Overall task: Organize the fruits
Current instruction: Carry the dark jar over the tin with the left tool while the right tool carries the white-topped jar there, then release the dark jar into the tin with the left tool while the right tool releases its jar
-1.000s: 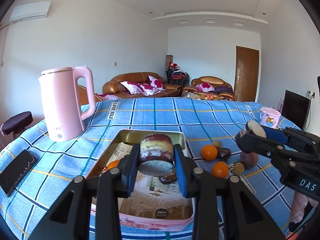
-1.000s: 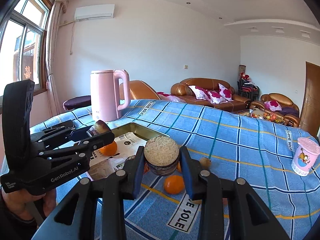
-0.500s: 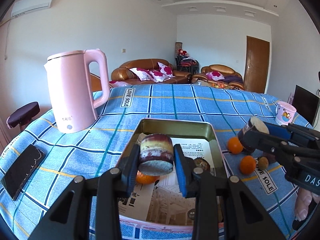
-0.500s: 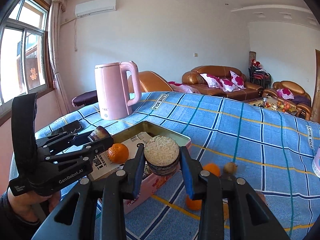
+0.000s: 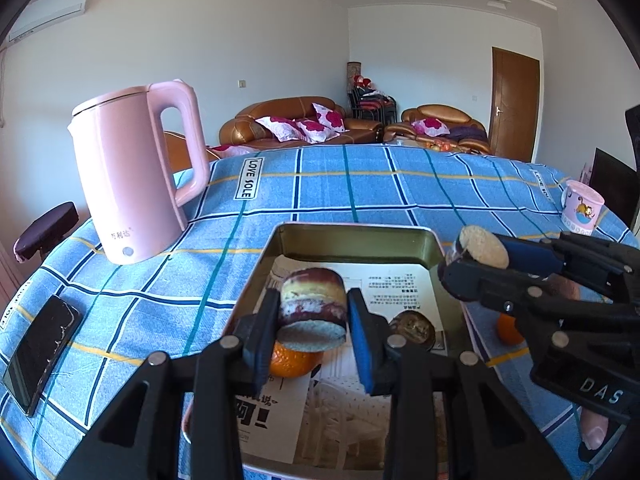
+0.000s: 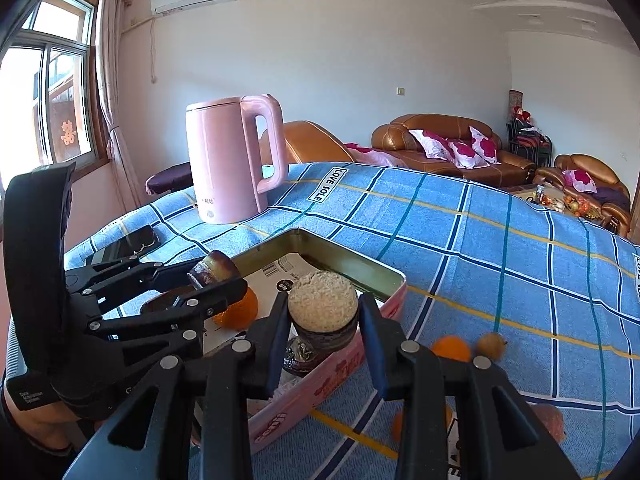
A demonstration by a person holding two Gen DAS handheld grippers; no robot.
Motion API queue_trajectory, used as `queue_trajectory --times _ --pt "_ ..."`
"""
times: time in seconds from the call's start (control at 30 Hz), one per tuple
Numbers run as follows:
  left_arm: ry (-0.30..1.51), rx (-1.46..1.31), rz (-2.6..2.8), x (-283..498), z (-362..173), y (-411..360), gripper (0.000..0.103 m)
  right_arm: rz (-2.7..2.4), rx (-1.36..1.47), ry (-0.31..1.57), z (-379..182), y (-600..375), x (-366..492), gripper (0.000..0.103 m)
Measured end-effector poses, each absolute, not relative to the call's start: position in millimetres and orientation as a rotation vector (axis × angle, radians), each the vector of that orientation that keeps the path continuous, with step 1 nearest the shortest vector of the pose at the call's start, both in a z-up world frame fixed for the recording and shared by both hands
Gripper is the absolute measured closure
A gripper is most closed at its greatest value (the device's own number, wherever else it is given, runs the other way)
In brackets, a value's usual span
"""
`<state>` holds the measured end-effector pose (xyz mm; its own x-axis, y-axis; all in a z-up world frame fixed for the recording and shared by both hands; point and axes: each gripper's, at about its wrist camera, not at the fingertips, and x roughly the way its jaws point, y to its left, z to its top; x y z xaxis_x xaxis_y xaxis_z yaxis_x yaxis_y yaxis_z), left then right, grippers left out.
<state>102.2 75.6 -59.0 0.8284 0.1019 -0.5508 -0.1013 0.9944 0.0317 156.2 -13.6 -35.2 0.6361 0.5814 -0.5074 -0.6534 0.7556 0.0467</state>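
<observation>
My left gripper [image 5: 312, 314] is shut on a short purple-skinned cut chunk [image 5: 313, 300] and hangs over the open metal tin [image 5: 356, 240]. In the tin, on printed paper, lie an orange [image 5: 290, 362] and a dark round fruit [image 5: 412, 330]. My right gripper [image 6: 322, 320] is shut on a dark chunk with a pale rough cut face [image 6: 322, 306], above the tin's right wall [image 6: 360, 264]. From the right wrist view the left gripper [image 6: 216, 280] appears at left over the tin. Beyond the right fingers, an orange [image 6: 450, 348] and a small brown fruit [image 6: 491, 345] rest on the blue checked cloth.
A pink kettle [image 5: 136, 176] stands at the back left of the table, and a black phone [image 5: 40, 354] lies near the left edge. A pink mug [image 5: 582, 208] sits far right. A reddish fruit [image 6: 550, 420] lies at the lower right.
Both grippers have moved left with their chunks, from beside the loose fruit to over the tin. The grips have not changed.
</observation>
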Motion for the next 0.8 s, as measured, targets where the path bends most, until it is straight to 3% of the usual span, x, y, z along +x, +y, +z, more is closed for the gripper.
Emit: queue_trajectory --times 0.8 --pt "0.667 0.025 0.088 121.7 -68.6 76.6 0.068 0.703 -0.151 0.589 -54.2 1.3 180.3 0.067"
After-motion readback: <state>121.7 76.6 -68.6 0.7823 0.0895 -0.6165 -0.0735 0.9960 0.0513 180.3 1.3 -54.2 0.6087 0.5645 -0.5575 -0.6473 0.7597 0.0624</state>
